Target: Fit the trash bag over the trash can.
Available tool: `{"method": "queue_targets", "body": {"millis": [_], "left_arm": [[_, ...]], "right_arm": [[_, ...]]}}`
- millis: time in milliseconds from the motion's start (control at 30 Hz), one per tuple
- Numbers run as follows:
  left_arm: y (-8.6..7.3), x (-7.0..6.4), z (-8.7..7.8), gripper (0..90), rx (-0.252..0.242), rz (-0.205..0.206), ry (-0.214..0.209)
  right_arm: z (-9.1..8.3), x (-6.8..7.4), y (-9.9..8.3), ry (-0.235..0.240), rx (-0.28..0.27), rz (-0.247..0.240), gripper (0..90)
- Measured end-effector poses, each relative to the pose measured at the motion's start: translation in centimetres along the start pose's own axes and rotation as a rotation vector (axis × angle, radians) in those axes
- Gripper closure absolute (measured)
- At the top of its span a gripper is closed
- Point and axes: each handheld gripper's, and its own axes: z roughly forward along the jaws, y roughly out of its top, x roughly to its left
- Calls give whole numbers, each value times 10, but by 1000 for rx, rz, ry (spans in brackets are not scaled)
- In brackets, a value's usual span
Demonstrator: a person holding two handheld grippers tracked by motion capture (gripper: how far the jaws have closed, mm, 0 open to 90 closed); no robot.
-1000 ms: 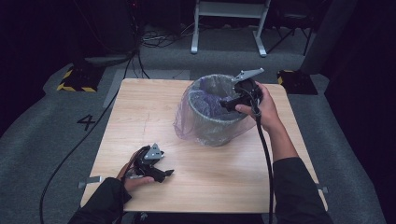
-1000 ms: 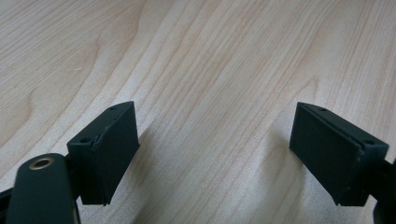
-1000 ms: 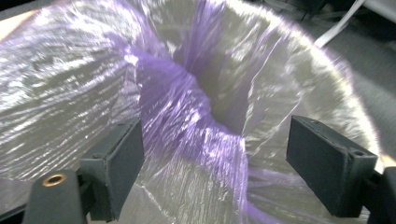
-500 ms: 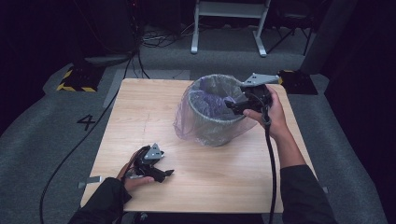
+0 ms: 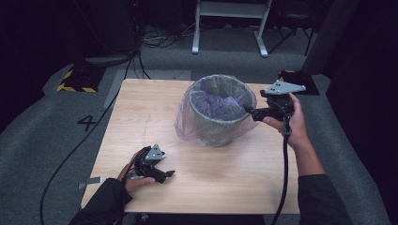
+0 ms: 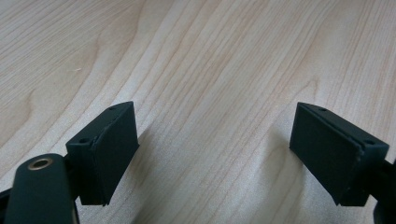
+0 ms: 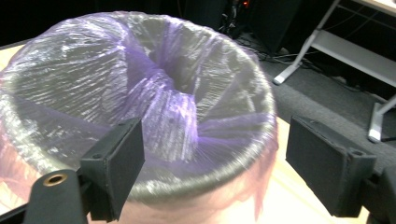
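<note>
right tongs (image 5: 248, 110) agape at bin (image 5: 217, 126) rim, 3 o'clock side; left tongs (image 5: 168, 174) agape, resting on worktop (image 5: 141, 117) at 7 o'clock.

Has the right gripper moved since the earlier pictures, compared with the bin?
Yes. In the high view the right gripper has drawn back from over the bin's opening to its right rim, jaws open toward the purple liner.

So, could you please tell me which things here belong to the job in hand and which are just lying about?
Part of the job:
- grey bin
- purple bag liner draped over its rim
- right gripper, jaws open at the rim

Just lying about:
- left gripper, open, resting on the table
- metal stand on the floor behind
</note>
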Motion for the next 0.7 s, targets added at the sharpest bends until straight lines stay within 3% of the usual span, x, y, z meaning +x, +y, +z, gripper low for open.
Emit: {"method": "queue_targets", "body": {"millis": [133,467,700], "left_arm": [[0,0,0,149,0,0,0],[0,0,0,148,0,0,0],[0,0,0,149,0,0,0]], "right_arm": [[-6,-2,-4,-31,10,4,196],[-14,-1,-17,-32,24,-1,185],[-17,1,-26,-32,30,-32,196]]}}
